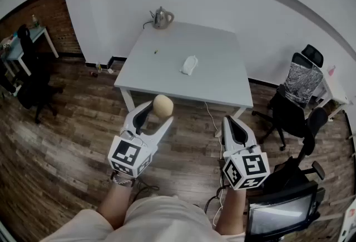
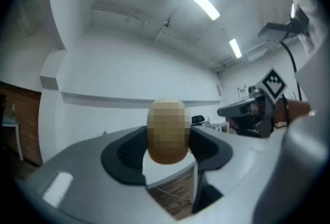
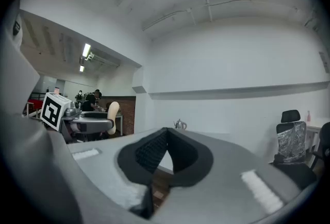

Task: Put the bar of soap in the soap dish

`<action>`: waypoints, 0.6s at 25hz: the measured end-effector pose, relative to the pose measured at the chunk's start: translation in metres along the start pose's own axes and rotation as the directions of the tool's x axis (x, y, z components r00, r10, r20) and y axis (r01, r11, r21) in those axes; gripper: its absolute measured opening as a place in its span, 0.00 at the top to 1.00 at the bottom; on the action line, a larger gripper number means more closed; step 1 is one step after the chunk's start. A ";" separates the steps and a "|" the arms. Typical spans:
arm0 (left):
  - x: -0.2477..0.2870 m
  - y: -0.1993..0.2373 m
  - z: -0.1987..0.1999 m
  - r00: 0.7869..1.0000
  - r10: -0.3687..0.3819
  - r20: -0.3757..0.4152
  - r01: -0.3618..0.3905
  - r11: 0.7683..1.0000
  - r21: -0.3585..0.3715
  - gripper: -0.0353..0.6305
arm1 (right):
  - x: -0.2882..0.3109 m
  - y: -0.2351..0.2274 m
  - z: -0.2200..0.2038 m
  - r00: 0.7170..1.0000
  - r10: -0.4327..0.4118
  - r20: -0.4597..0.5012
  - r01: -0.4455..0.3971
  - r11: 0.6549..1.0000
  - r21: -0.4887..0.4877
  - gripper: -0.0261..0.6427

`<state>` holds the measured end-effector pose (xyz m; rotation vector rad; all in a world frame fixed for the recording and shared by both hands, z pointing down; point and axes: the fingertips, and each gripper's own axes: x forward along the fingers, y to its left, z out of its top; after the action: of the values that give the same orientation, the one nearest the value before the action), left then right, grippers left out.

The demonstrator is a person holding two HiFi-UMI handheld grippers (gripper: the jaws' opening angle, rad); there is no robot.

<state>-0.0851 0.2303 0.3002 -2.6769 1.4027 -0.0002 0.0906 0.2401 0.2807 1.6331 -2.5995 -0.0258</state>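
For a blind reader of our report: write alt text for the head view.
The left tool holds a tan oval bar of soap above wooden floor, the right tool shut and empty beside it. Ahead stands a white table with a white soap dish and a kettle.

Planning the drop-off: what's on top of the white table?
A kettle, a white soap dish and a tiny dark speck. Nothing covers the tabletop, but the dish's inside is too small to read.

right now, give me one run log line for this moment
left gripper: shut on bar of soap | right gripper: shut, empty | soap dish: on table ahead, soap not in it
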 end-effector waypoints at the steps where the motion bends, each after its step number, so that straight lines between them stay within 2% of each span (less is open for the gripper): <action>1: 0.000 -0.001 -0.001 1.000 -0.004 -0.001 0.004 1.000 0.002 0.54 | -0.001 0.001 -0.001 1.000 0.000 0.001 0.000 1.000 0.006 0.96; 8: 0.001 -0.005 0.002 1.000 -0.014 0.002 0.014 1.000 0.012 0.54 | -0.001 0.003 0.001 1.000 0.003 0.019 -0.003 1.000 0.007 0.96; 15: 0.001 -0.006 -0.004 1.000 -0.002 -0.017 0.002 1.000 -0.010 0.54 | 0.000 0.003 -0.003 1.000 0.020 0.013 -0.020 1.000 0.022 0.96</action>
<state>-0.0800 0.2320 0.3047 -2.6927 1.4080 -0.0163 0.0879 0.2412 0.2840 1.6190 -2.6346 -0.0067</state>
